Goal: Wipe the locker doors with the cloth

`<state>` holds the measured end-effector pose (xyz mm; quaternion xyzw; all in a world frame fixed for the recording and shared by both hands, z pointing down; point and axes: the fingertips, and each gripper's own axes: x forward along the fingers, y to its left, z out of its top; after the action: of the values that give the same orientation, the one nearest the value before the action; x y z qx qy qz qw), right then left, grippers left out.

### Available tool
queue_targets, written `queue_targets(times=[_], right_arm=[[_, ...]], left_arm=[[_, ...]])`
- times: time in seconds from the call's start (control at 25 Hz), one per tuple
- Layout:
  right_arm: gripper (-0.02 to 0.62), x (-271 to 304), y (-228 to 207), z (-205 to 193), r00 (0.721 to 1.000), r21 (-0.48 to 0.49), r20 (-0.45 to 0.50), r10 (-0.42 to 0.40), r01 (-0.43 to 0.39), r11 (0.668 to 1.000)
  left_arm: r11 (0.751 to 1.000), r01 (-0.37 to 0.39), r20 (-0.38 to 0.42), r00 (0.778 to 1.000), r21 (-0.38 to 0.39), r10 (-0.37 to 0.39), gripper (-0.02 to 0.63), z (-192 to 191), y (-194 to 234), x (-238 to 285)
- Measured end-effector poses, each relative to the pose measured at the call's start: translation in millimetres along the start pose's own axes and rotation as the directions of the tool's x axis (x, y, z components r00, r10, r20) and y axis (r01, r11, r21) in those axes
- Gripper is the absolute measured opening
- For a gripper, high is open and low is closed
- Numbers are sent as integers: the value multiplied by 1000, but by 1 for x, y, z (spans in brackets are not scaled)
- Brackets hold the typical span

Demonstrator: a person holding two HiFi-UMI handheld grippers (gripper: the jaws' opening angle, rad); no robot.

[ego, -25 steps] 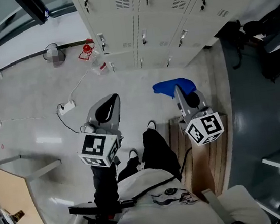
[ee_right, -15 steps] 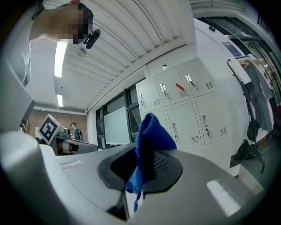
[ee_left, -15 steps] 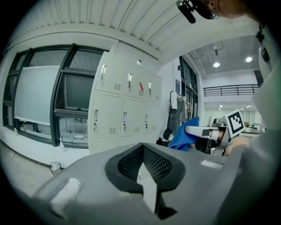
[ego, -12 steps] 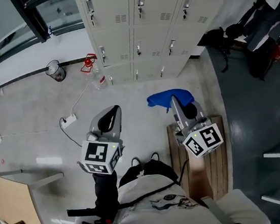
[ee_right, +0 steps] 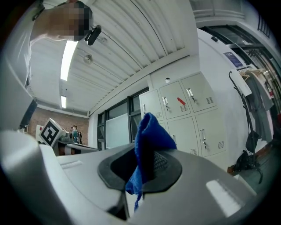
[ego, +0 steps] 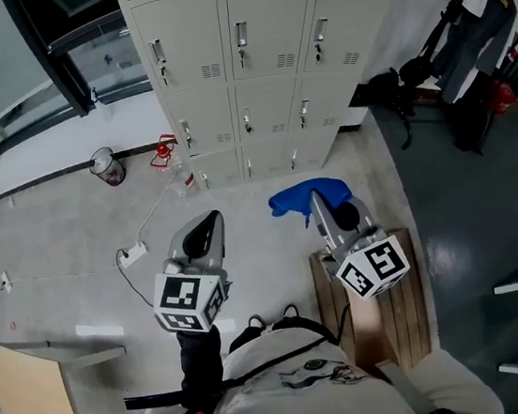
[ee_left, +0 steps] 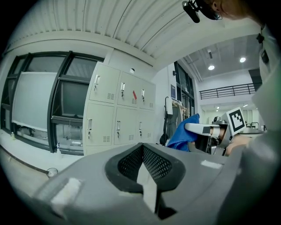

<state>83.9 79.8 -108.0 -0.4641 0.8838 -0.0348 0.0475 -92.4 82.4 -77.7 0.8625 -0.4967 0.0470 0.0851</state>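
Observation:
A bank of pale grey lockers [ego: 240, 62] stands ahead, its doors also in the left gripper view as lockers [ee_left: 118, 114] and in the right gripper view as lockers [ee_right: 184, 116]. My right gripper [ego: 313, 199] is shut on a blue cloth [ego: 303, 195], which sticks up from its jaws as cloth [ee_right: 147, 145]. My left gripper [ego: 206, 222] is shut with nothing in it, its jaws closed together [ee_left: 142, 147]. Both grippers are held in the air, well short of the locker doors. The blue cloth [ee_left: 184, 134] also shows at the right of the left gripper view.
A wooden bench [ego: 372, 309] lies below my right gripper. A small bin [ego: 105, 165], a red object [ego: 164, 150], a bottle [ego: 182, 178] and a white power strip [ego: 133, 256] with cable lie on the floor left of the lockers. Dark bags and clothes [ego: 453, 62] hang at the right.
The view has tilted up, showing more of the lockers. Both grippers keep about the same place, with the cloth still in the right one.

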Motion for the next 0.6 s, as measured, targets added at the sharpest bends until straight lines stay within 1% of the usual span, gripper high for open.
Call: queue_targets(times=[0.2,0.6], right_arm=[[26,-7,-2,15,1000,-8,27,6,-6,1000],[26,-11,-10,23,999,-6,52,13,-13,1000]], left_arm=[[999,28,10,1000,17,-28,-3,8,-15,4],[999,36,23,999,36,-37,-3,18,-24,14]])
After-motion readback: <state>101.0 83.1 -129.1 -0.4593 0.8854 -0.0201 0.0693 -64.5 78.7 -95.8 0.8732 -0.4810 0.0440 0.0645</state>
